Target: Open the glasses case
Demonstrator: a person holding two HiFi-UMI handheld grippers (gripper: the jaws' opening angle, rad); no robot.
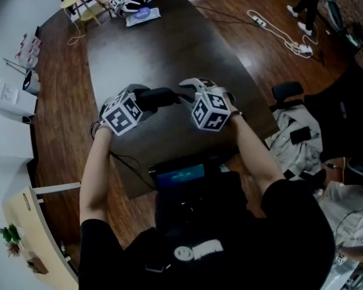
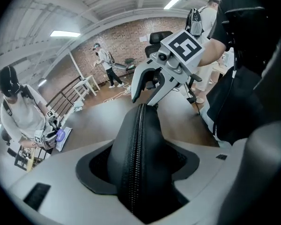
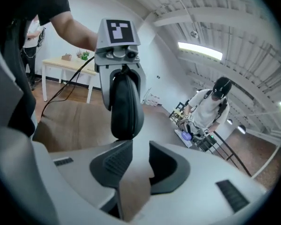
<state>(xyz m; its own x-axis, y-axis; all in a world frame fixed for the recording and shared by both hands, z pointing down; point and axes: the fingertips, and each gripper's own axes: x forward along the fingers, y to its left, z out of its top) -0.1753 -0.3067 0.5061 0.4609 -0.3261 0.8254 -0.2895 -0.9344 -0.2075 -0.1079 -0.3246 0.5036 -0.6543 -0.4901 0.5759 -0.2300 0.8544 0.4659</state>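
Note:
A black zippered glasses case [image 1: 163, 95] hangs above the dark table [image 1: 169, 47], between my two grippers. My left gripper [image 1: 146, 99] is shut on it; in the left gripper view the case [image 2: 138, 153] fills the jaws with its zipper facing up. My right gripper [image 1: 186, 92] faces the case's free end. Its fingertips [image 2: 152, 101] sit right at that end in the left gripper view. In the right gripper view the rounded end of the case [image 3: 126, 111] hangs just ahead of the right gripper [image 3: 136, 165], whose jaws stand a narrow gap apart with only table showing between them.
A second person works with grippers [image 1: 124, 2] over a purple object [image 1: 144, 12] at the table's far end. A dark device with a lit screen [image 1: 180, 175] lies at the near edge. Chairs with clothing [image 1: 296, 138] stand at right, and cables [image 1: 284, 35] lie on the floor.

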